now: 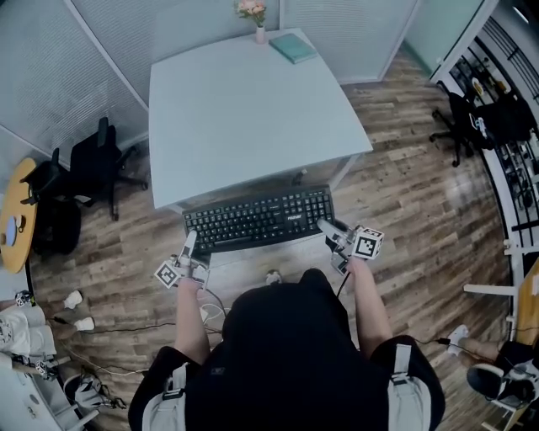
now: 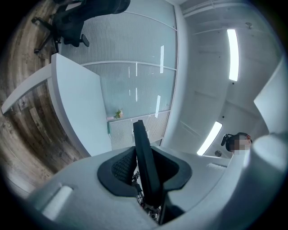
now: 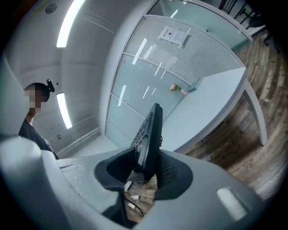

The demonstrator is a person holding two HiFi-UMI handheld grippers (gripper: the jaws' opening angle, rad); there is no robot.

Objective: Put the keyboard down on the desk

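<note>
Keyboard (image 1: 259, 219) — pinched at both ends | L gripper (image 1: 190, 246) jaws clamped on its L end | R gripper (image 1: 330, 231) jaws clamped on R end | desk (image 1: 244, 109) — just beyond jaws

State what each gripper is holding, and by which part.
Both hold the black keyboard: the left gripper clamps its left end, the right gripper its right end.

Book (image 1: 293, 47), flowers (image 1: 253, 12) on desk (image 1: 244, 109); keyboard (image 1: 259, 217) before it
</note>
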